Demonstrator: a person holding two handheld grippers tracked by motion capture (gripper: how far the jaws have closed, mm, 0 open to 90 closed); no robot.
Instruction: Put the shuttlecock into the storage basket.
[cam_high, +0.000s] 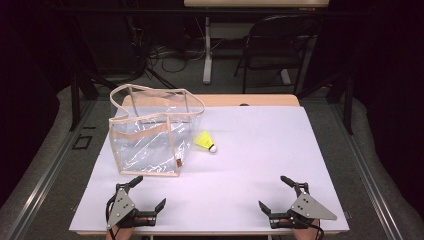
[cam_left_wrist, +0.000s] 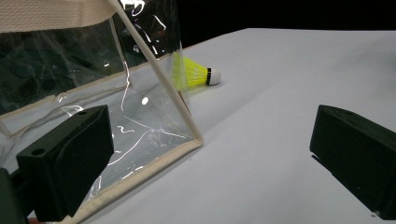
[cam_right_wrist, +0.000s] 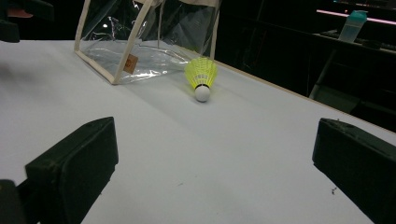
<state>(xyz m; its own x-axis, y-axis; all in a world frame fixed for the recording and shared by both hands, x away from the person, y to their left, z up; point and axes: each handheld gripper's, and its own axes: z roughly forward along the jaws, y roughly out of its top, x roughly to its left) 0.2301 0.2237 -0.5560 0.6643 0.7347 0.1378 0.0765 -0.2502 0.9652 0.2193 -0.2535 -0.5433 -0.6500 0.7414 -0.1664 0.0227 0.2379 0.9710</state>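
The yellow shuttlecock (cam_high: 205, 141) lay on its side on the white table (cam_high: 260, 150), just beside the right-hand wall of the clear plastic tote bag (cam_high: 150, 132), close to it but seemingly not touching. Its long axis ran on a slant across the table: the feather skirt pointed back and toward the bag, while the white cork tip pointed toward the near edge and a little to the right.

Both tools rested near the table's front edge, well apart from the shuttlecock. The left gripper (cam_high: 149, 192) sat just in front of the bag, jaws spread wide with nothing between them. In the left gripper view the bag's near corner (cam_left_wrist: 198, 140) stood between that gripper and the shuttlecock (cam_left_wrist: 196, 74), whose skirt was partly seen through the clear wall. The right gripper (cam_high: 272, 195) also stood fully open and empty, and in the right gripper view the shuttlecock (cam_right_wrist: 201, 77) lay ahead across bare table with the cork facing the camera and nothing in the way.

The distances looked much the same, the left gripper perhaps a little closer. The right gripper seemed the better placed for a pickup, since its path was clear and the cork end turned toward it, whereas the left would have had to reach around the bag's corner. The bag's open top faced upward, with its beige-trimmed rim (cam_high: 155, 92) standing above the shuttlecock.
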